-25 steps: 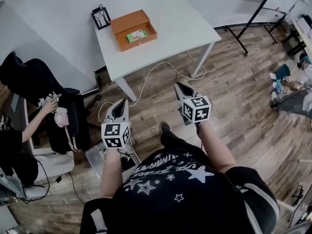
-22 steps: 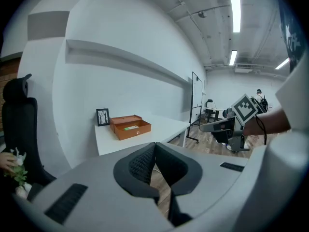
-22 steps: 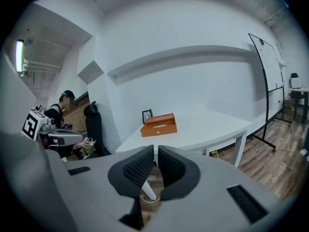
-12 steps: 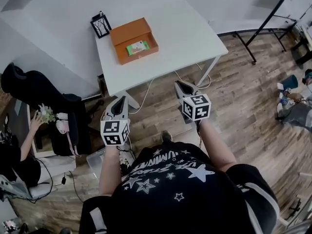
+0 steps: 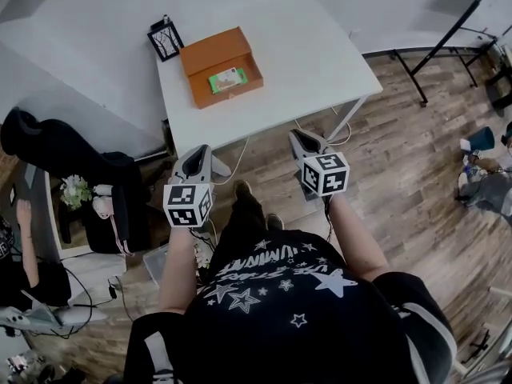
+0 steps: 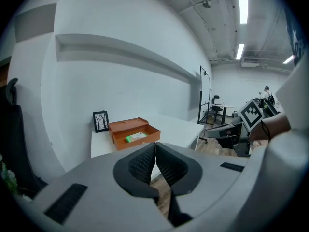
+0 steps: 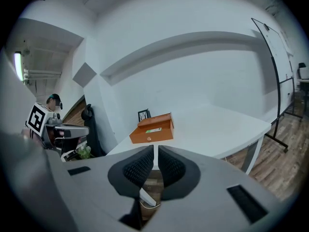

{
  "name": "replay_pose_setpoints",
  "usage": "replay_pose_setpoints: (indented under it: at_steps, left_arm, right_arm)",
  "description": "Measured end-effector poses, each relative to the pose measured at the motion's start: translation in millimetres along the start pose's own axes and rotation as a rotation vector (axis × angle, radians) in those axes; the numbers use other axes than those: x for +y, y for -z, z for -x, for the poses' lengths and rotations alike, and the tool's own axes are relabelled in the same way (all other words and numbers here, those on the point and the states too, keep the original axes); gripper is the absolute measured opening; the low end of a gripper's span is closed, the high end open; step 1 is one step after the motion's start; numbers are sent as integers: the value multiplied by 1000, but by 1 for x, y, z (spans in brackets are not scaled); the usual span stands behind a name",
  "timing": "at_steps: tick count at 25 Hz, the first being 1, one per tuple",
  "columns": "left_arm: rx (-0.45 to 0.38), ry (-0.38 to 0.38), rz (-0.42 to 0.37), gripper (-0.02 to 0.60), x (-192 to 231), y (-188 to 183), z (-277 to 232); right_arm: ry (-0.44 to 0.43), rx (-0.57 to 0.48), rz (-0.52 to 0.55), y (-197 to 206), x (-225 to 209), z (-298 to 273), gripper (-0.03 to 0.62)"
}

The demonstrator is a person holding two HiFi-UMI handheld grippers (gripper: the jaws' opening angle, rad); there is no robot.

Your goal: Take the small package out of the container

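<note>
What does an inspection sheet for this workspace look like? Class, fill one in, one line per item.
Surface: white table, mostly bare.
Job's things: orange container stands open near the table's far left; green small package lies inside it.
Clutter: black picture frame stands beside the container.
Grippers: left gripper jaws together, empty; right gripper jaws all but together, empty; both held over the floor, short of the table.
Cables: white cable trails on the floor under the table.
Surroundings: wood floor, black chair, another person at the left edge.
</note>
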State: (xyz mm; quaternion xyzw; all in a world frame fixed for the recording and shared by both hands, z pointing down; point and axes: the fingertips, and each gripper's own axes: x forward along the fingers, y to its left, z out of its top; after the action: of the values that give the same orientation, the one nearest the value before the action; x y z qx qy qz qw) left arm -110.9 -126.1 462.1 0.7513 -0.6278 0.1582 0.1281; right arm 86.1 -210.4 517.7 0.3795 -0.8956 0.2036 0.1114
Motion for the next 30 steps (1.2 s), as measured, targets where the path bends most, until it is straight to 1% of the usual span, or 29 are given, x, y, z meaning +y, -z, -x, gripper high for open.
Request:
replay_pose_setpoints:
  at_steps: [4,8,13,16,21,25,26,28,30]
  left_arm:
    - [6,26,23,20,15,-3,-33]
    - [3,82,24,20,33,-17,-74]
    - [11,147,35,20,71,-37,-128]
    - [24,178,27,20,89,-44,-159]
    - [69,237,-15,20,108,-49,-206]
    - [139,301,-43,26,119,-51,-236]
    - [156,325,-49,40,120,-51,-242]
    - [186,372,-63,110,119,-48,-253]
    - [220,405,-84,163,119,-43,-263]
  right_arm:
    - [25,-9,-1,-13,-13,-21,58]
    - [72,0,-3,-26,-32,-46,58]
    - [104,11,13,-51,-41,-102,58]
    - [113,10,13,-65,-44,-135,58]
    - [155,19,12,-80,-60,-170,58]
    - [196,27,0,-88,-73,-186,58]
    - [205,28,-4,-89,-75,-190,58]
    - [221,32,-12,-91,-79,-195,58]
    - [234,38,-18,-92,-81,-201,58]
